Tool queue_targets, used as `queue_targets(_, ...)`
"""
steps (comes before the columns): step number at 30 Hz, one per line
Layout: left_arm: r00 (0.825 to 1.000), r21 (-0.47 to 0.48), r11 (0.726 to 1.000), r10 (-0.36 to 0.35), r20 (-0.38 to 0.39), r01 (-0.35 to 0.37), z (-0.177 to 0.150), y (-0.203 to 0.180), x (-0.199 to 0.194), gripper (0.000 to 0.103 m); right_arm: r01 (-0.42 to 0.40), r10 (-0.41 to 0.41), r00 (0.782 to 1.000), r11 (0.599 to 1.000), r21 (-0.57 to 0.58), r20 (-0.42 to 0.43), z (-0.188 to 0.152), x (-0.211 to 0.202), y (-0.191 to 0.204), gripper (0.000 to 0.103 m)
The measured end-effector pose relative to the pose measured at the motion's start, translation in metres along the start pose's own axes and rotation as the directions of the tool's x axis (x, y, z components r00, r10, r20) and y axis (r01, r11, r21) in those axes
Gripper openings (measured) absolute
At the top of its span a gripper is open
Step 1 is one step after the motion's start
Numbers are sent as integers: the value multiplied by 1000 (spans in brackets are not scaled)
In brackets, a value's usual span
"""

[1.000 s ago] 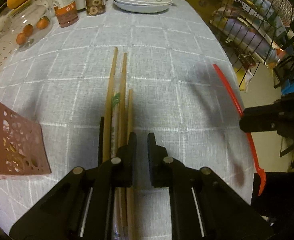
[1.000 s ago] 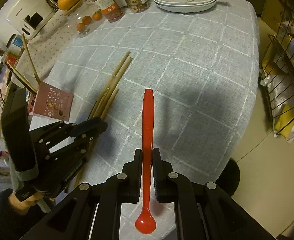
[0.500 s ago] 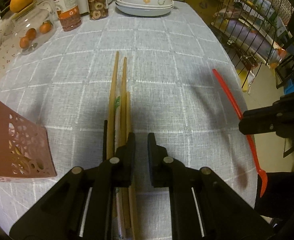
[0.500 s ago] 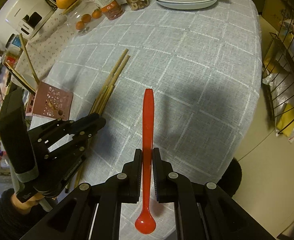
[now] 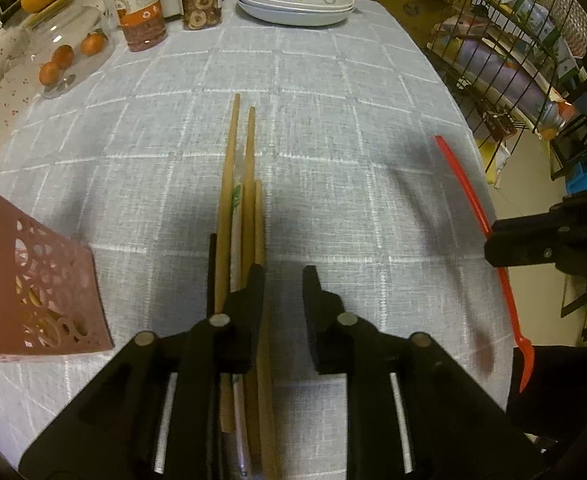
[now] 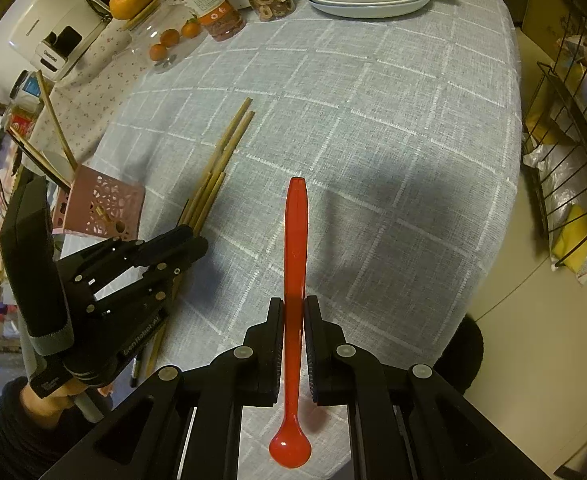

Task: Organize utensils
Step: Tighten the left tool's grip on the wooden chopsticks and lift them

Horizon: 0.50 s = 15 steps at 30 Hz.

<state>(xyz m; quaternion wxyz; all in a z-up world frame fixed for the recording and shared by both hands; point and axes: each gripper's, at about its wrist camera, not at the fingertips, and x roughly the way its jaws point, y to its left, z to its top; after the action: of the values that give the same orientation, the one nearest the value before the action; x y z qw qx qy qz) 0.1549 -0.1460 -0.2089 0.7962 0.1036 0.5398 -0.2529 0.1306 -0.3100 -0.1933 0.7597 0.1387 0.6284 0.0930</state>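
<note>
A long red spoon [image 6: 296,280] is clamped between the two fingers of my right gripper [image 6: 293,320], handle pointing forward, its small bowl hanging back beneath my hand, above the near edge of the table. To the left, a bundle of wooden chopsticks [image 5: 241,216] lies flat on the grey checked tablecloth [image 5: 333,120], pointing away from me. My left gripper [image 5: 283,288] hovers over their near ends, fingers apart with a clear gap, gripping nothing; the sticks run under its left finger. Just left of the bundle sits a pink perforated utensil holder [image 6: 105,204], with several chopsticks standing in it. Stacked white dishes [image 5: 293,2] sit at the far edge.
</note>
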Motion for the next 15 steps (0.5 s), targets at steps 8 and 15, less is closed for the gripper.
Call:
queue_targets(8, 999, -5, 999, 47, 9, -47, 1, 2, -1, 27, -1, 1, 1000, 1000, 4, 1, 0, 0, -1, 10)
queue_targets(15, 1000, -22, 1000, 9, -29, -10, -4, 6, 3, 27, -2, 2, 1000, 1000, 5, -1, 0, 0, -1, 10)
